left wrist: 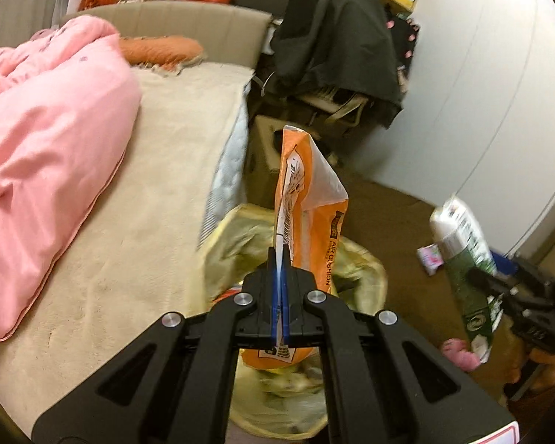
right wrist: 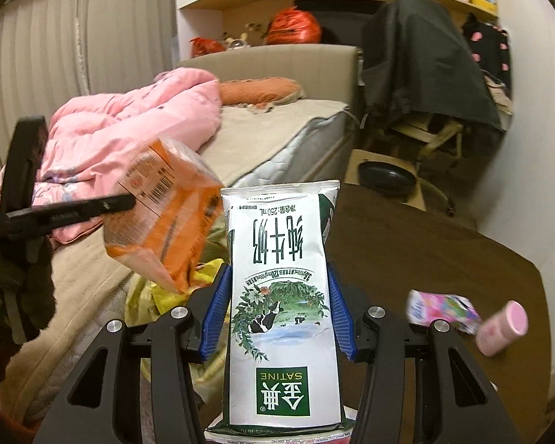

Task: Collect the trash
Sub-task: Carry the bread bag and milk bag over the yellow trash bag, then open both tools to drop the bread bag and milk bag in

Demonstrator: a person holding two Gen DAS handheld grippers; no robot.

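Dominating both views is the bed (left wrist: 137,222), with a pink duvet (left wrist: 48,118) bunched on it; it takes no part in the job beyond bounding the floor strip where the bin stands. A yellow-lined trash bin (left wrist: 236,229) is set on the floor tight against the mattress edge, its mouth open — wrappers are already seen inside, so the task is judged partly done.

Next in size, a white-and-green milk carton (right wrist: 281,296) is clamped across its flat faces by the right gripper (right wrist: 277,310), blue pads pressed on both sides, jaws held fairly wide because the carton is wide. It is carried upright in the air, to the right of the bin, apparently so it can be dropped in.

An orange plastic wrapper (left wrist: 307,222) is pinched by the left gripper (left wrist: 280,259), jaws fully clenched on the thin film. It is held directly over the bin mouth — release is probably the step at hand.

Smallest, a pink floral packet (right wrist: 440,310) and a pink bottle (right wrist: 503,327) are left lying on the brown floor, well apart from the bin; they are judged uncollected.
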